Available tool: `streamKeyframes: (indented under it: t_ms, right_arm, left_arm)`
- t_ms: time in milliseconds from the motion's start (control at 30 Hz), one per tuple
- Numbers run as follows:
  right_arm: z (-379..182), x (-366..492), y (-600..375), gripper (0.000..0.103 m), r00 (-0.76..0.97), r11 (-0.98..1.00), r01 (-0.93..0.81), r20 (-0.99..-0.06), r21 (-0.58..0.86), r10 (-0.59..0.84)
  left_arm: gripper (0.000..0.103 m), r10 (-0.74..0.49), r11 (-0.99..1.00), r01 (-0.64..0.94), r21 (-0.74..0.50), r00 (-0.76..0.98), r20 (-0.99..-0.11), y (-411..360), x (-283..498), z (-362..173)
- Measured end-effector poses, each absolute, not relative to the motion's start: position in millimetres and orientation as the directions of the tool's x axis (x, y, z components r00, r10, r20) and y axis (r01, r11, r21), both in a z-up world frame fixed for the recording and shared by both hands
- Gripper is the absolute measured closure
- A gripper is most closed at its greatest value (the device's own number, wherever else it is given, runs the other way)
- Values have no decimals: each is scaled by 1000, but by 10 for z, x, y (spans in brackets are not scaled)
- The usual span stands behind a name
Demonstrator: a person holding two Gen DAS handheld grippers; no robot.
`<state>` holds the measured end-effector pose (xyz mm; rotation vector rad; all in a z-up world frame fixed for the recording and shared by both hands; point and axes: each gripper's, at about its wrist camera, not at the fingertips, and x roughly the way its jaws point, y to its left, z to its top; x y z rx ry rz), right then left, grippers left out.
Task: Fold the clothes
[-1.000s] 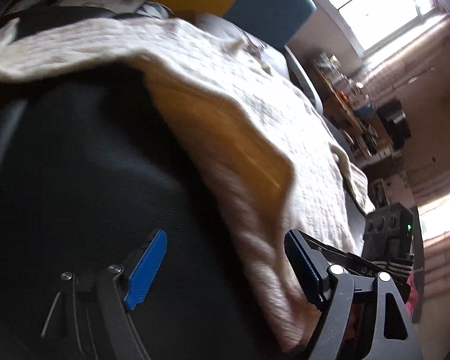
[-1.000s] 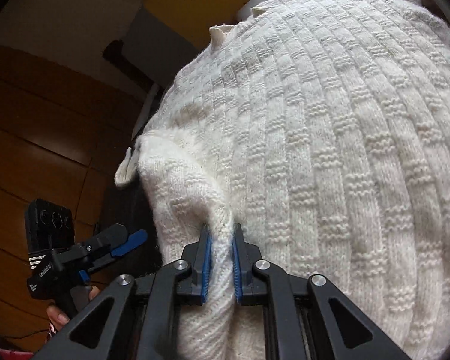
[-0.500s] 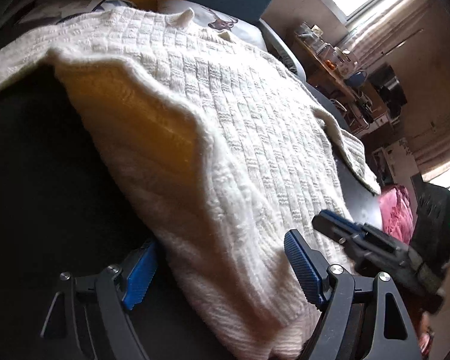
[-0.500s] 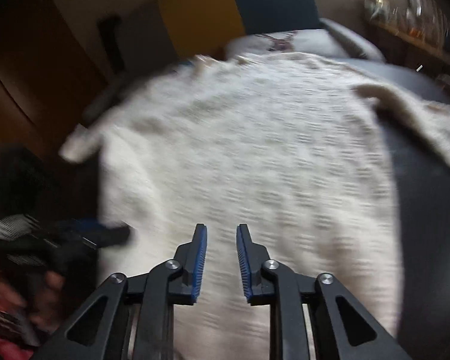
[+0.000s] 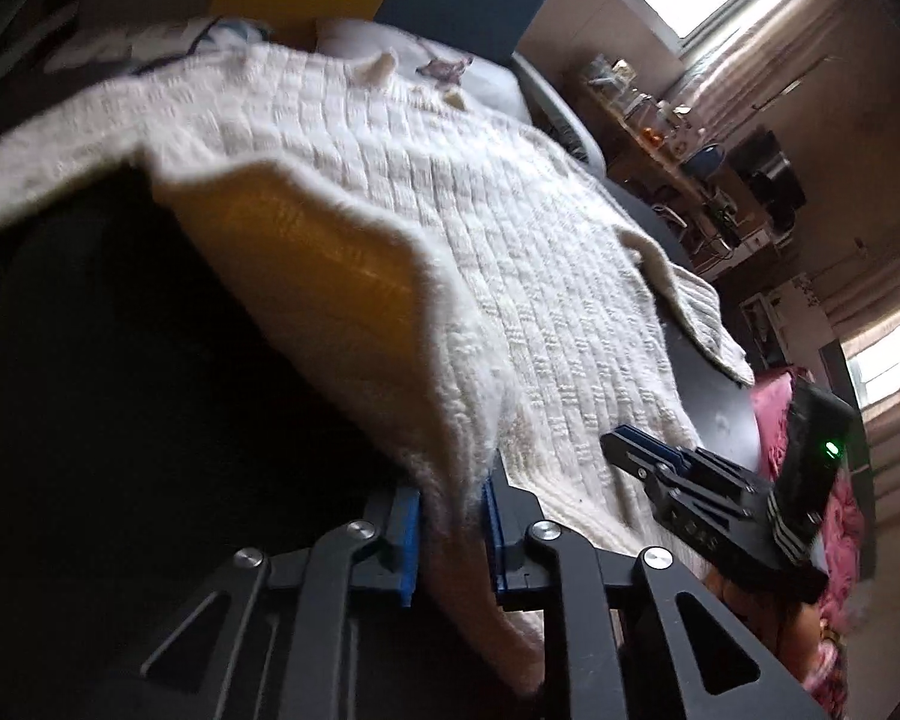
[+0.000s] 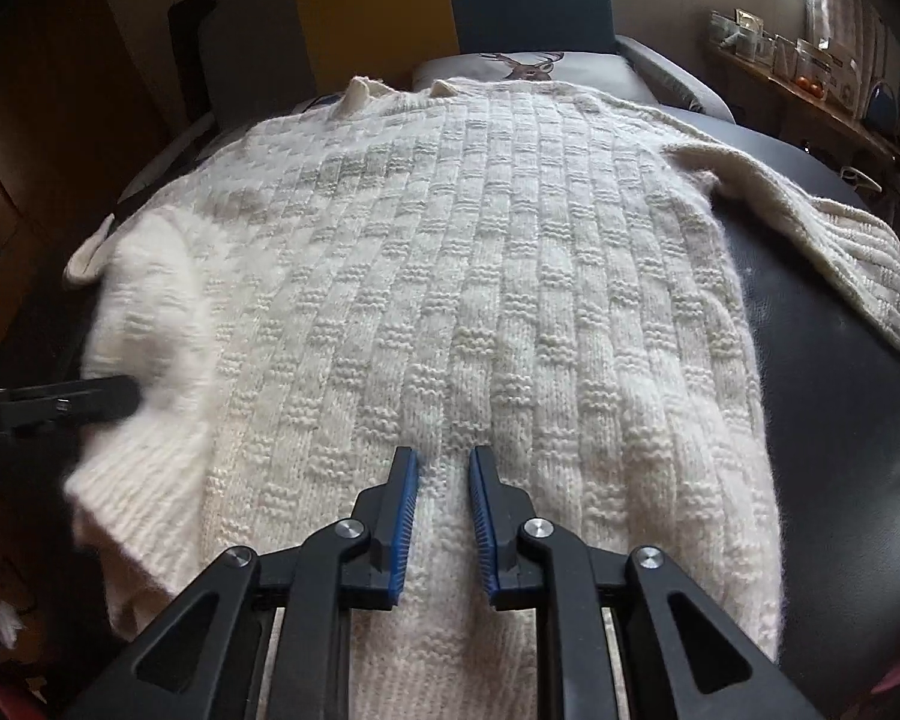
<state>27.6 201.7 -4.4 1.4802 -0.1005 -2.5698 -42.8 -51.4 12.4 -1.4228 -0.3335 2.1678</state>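
Observation:
A cream knitted sweater (image 6: 480, 276) lies spread on a black padded surface (image 6: 840, 396), collar away from me. It also shows in the left wrist view (image 5: 510, 252). My left gripper (image 5: 450, 516) is shut on the sweater's lower left edge and lifts it, showing the underside. It appears at the left of the right wrist view (image 6: 90, 402). My right gripper (image 6: 444, 480) hovers over the sweater's hem with its jaws slightly apart and nothing between them. It shows at the right of the left wrist view (image 5: 648, 450).
A deer-print pillow (image 6: 522, 69) and yellow and blue cushions (image 6: 378, 6) stand beyond the collar. The sweater's right sleeve (image 6: 822, 240) trails off to the right. A cluttered shelf (image 5: 660, 114) runs under the window. Pink cloth (image 5: 810, 420) lies at the right.
My left gripper has closed on the sweater's lower left edge and lifted it. My right gripper let go of the fold it was gripping and moved over the hem.

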Motion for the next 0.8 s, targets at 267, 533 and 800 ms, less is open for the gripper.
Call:
streamKeyframes:
  t_ms: [267,533,800]
  right_arm:
    - [-62,269,2009,85,-497,-984,104,-850,143,-176]
    - [-58,263,1991,85,-498,-985,97,-850,140,-170]
    - [-55,264,1999,85,-495,-985,93,-852,145,-172]
  left_arm:
    - [95,509,-859,-268,-437,-336,-793,-1128,-211,254]
    - [97,475,-880,-161,-447,-314,-822,-1641,-55,-20]
    - [98,433,-901,-118,-417,-293,-853,-1867,80,-189]
